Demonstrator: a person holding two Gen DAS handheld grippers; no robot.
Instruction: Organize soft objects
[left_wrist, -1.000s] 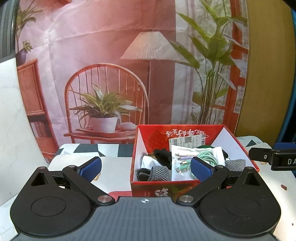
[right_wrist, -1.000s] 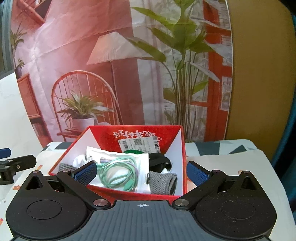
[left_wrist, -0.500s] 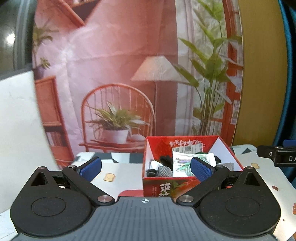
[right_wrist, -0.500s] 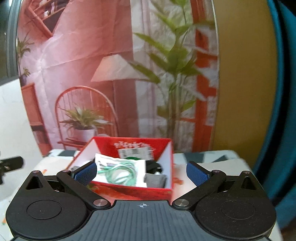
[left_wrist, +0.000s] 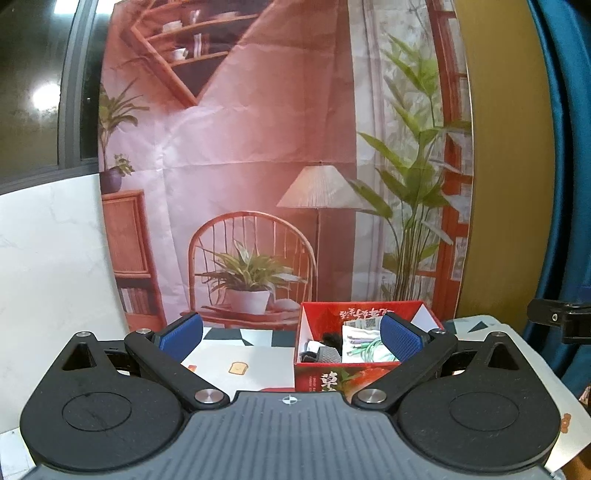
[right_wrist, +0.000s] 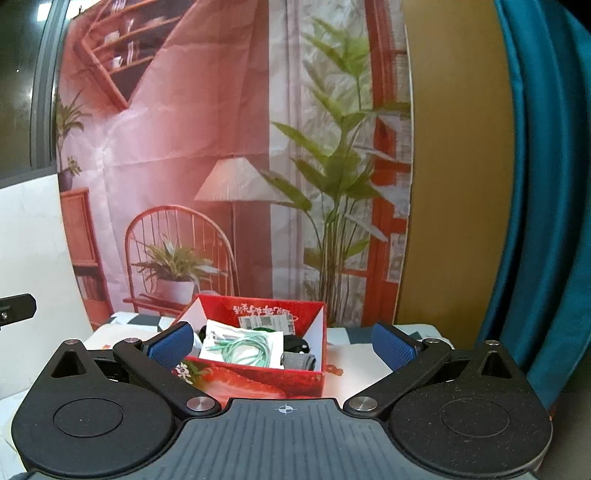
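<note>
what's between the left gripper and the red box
In the left wrist view, only tablecloth with a small toast print lies between the open left gripper and the red box; nothing stands there.

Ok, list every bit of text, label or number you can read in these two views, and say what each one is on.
Nothing reads cleanly.
Red cardboard box, inner back wall: white brush-style Chinese characters, too small to read.
White shipping label stuck on that wall: barcode and print, blurred.
Box front in the left wrist view: one large character, partly hidden by the gripper body.
Clear plastic packet holding a green cable: print too small.

Staged set: printed living-room backdrop (left_wrist: 258, 155)
</note>
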